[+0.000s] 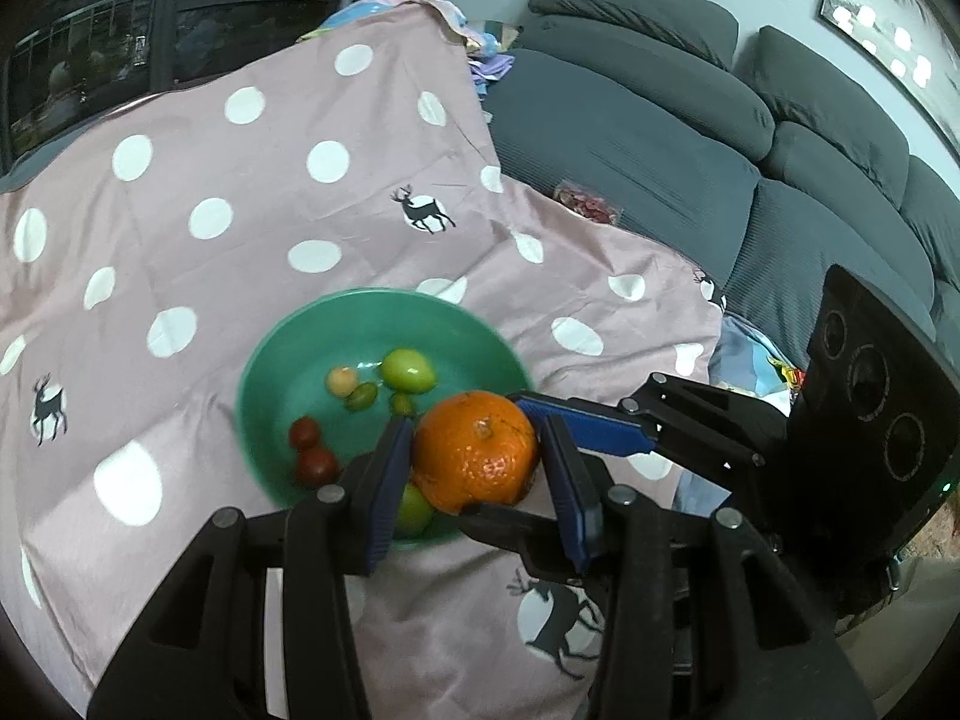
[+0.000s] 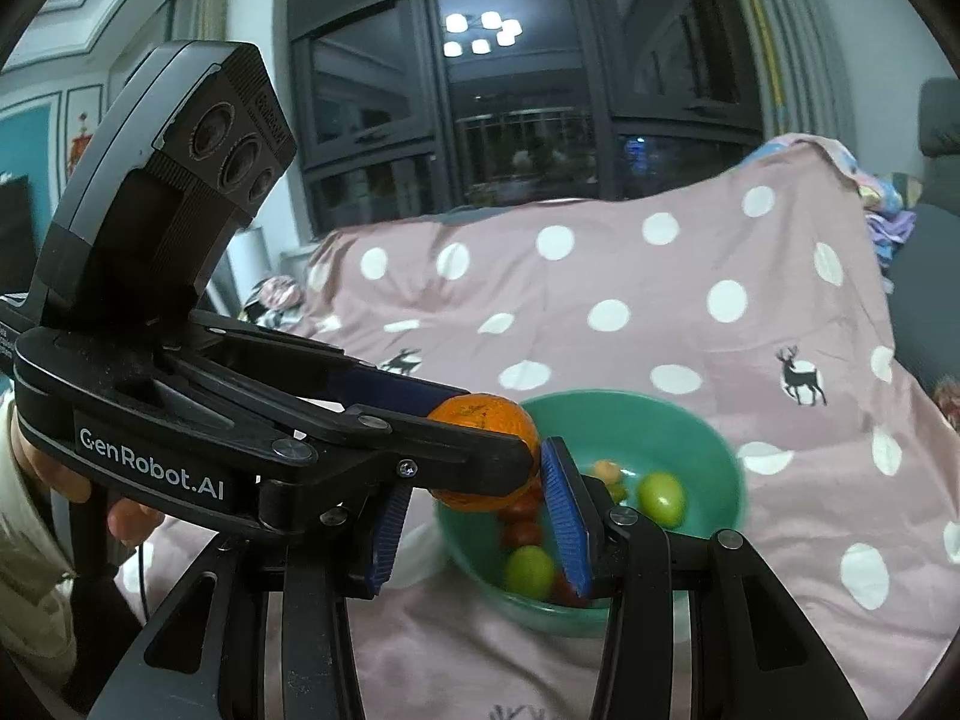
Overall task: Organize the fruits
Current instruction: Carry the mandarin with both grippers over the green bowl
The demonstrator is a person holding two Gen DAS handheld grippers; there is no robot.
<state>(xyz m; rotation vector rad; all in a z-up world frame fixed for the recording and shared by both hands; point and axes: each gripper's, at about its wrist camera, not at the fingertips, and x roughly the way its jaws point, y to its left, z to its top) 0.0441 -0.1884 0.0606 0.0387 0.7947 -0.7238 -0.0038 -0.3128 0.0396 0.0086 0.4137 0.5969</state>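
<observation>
An orange (image 1: 474, 450) hangs over the near rim of a green bowl (image 1: 270, 360), which sits on a pink spotted cloth. My left gripper (image 1: 474, 435) is shut on it, its blue pads pressed to the two sides. My right gripper (image 1: 498, 459) comes in from the right and clamps the same orange from above and below. In the right wrist view the orange (image 2: 480, 420) sits between my right gripper's (image 2: 480, 468) pads, partly hidden by the left gripper (image 2: 489, 429) reaching in from the left. Small green fruits (image 1: 408, 369) and red fruits (image 1: 312, 456) lie in the bowl (image 2: 720, 462).
The pink cloth with white dots and deer (image 1: 240, 210) covers the surface and rises at the back. A grey sofa (image 1: 630, 120) runs along the right, with a packet of red snacks (image 1: 588, 204) at its edge. Dark windows (image 2: 510, 120) stand behind. A hand (image 2: 126, 516) holds the left gripper.
</observation>
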